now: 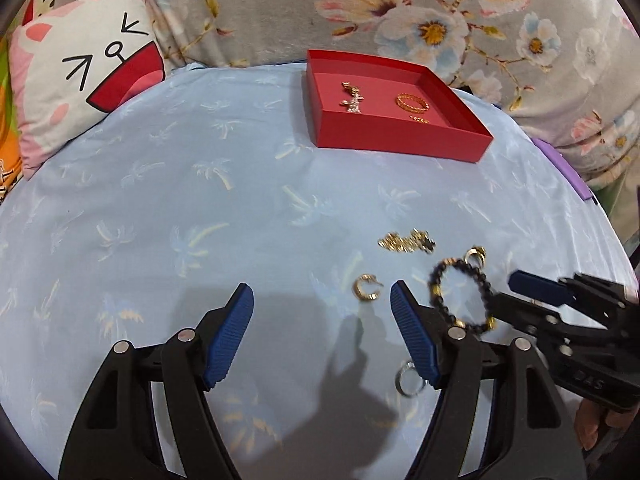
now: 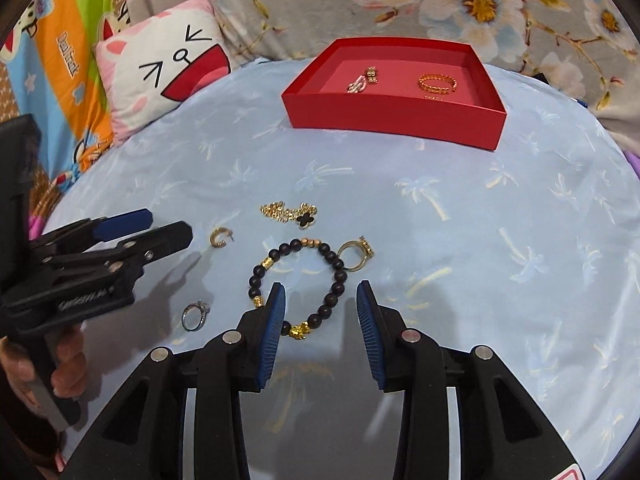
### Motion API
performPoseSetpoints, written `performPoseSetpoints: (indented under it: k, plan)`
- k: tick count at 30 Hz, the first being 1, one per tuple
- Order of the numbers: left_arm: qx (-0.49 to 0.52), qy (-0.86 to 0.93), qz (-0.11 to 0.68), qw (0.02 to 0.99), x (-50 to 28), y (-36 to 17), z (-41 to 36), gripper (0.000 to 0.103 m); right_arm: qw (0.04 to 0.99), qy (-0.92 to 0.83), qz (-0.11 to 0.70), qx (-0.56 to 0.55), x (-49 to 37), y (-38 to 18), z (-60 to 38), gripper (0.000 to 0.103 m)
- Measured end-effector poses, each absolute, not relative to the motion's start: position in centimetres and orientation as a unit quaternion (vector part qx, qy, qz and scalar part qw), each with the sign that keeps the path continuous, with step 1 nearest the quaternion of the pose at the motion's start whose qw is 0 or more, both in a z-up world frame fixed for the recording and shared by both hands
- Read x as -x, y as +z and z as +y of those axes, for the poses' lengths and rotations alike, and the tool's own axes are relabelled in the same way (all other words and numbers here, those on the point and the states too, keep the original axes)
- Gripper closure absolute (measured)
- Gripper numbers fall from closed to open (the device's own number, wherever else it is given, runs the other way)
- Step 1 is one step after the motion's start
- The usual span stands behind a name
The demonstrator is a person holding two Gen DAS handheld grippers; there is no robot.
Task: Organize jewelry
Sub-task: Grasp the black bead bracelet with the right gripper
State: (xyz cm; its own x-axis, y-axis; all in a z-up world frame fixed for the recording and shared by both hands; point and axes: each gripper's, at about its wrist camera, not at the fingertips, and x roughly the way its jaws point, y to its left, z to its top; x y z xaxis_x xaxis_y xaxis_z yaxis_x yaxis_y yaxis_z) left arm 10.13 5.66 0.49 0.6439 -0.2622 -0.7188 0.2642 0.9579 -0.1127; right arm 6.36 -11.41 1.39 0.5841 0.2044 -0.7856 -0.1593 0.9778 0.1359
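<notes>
Black-beaded bracelet (image 2: 304,280) is lying under the right gripper (image 2: 320,324), jaws released; left gripper (image 1: 322,332) gaping, empty; I'd be pinching one strand squarely, avoiding the gold ring (image 2: 356,256)

The right finger (image 1: 414,332) hides part of the silver ring (image 1: 406,378).
</notes>
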Motion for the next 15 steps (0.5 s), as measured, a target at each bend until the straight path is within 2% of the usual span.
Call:
performPoseSetpoints:
  k: [9, 13, 15]
  plan:
    - [-0.017, -0.155, 0.404, 0.901, -8.3, -0.7, 5.0, 0.034, 0.887, 0.091, 0.453, -0.027, -7.0, 0.1, -11.5, 0.080]
    - [-0.017, -0.154, 0.406, 0.901, -8.3, -0.7, 4.8, 0.034, 0.887, 0.088, 0.452, -0.027, -7.1, 0.0, -11.8, 0.095]
    - [-0.015, -0.153, 0.408, 0.900, -8.4, -0.7, 4.8, 0.034, 0.887, 0.089, 0.452, -0.037, -7.0, 0.2, -12.2, 0.096]
